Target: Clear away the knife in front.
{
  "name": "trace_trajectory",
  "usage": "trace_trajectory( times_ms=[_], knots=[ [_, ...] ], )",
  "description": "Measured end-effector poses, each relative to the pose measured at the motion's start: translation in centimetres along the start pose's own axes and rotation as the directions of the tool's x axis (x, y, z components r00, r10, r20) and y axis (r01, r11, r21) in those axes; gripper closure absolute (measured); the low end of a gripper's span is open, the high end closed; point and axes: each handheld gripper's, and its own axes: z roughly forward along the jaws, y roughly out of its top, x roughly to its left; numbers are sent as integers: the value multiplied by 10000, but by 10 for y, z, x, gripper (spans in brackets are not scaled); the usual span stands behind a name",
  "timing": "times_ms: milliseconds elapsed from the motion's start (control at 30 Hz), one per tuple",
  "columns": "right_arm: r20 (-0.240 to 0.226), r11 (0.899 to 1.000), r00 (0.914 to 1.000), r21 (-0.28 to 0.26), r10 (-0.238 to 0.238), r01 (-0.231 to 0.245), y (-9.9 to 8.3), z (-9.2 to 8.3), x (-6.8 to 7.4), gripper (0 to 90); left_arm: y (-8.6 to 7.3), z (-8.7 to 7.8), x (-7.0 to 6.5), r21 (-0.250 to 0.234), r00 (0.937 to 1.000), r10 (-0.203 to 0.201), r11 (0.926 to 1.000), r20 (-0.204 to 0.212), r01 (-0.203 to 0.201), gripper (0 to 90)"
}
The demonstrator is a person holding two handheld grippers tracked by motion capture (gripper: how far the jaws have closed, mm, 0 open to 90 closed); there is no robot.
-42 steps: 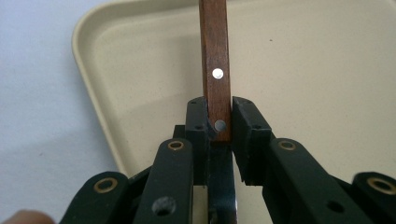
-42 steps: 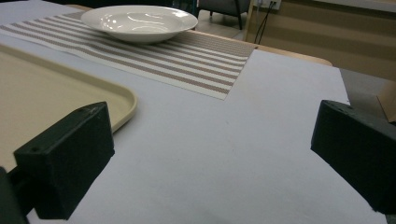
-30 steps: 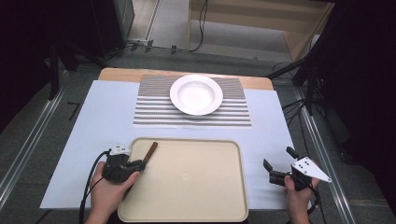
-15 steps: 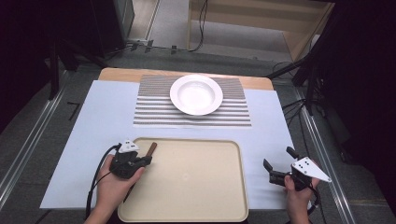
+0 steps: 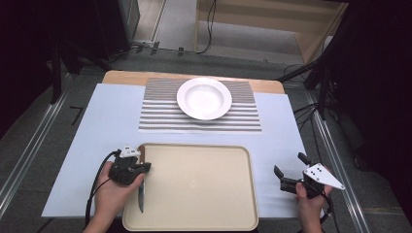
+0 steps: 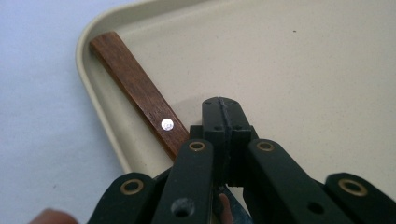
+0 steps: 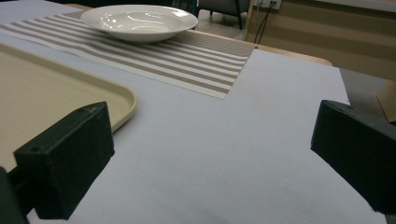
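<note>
A knife with a brown wooden handle [image 6: 135,88] lies along the left edge of the beige tray [image 5: 204,194], its blade [image 5: 140,200] pointing toward the near side. My left gripper [image 5: 144,167] hovers low over the knife at the tray's left rim. In the left gripper view its jaws are pressed together [image 6: 224,112], and the handle runs underneath them, not between the tips. My right gripper [image 5: 289,164] rests on the pale sheet right of the tray, jaws wide apart [image 7: 210,154] with nothing between them.
A white bowl-like plate [image 5: 204,98] sits on a striped placemat [image 5: 160,116] beyond the tray. A pale blue-white sheet [image 5: 97,145] covers the table. Dark floor, cables and metal rails surround the table.
The left gripper has moved right onto the tray's left rim. The knife has swung from a diagonal lie to one along the tray's left edge. The right gripper has stayed put.
</note>
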Motion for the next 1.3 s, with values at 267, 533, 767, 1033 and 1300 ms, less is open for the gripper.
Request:
trace_trajectory(
  times_ms=[267, 533, 767, 1033, 1300],
  knots=[
    [-1, 10000, 10000, -12, -15, 15, 0, 0, 0, 0, -4, -4, 6, -131, 9998, -197, 9997, 27, 197, 896],
    [-6, 10000, 10000, -14, -21, 21, 0, 0, 0, 0, -5, -10, 4, -1098, 9958, 131, 9940, 909, -31, 782],
    [-6, 10000, 10000, -12, -20, 20, 0, 0, 0, 0, -3, -20, 0, -2256, 9916, 591, 9737, 1149, -318, 526],
    [-11, 10000, 10000, -14, -29, 29, 0, 0, 0, 0, -3, -29, 0, -3146, 9918, 689, 9487, 1079, -317, 126],
    [-9, 10000, 10000, -8, -17, 17, 0, 0, 0, 0, -7, -41, 4, -4037, 9888, 1012, 9136, 1098, -487, 0]
  ],
)
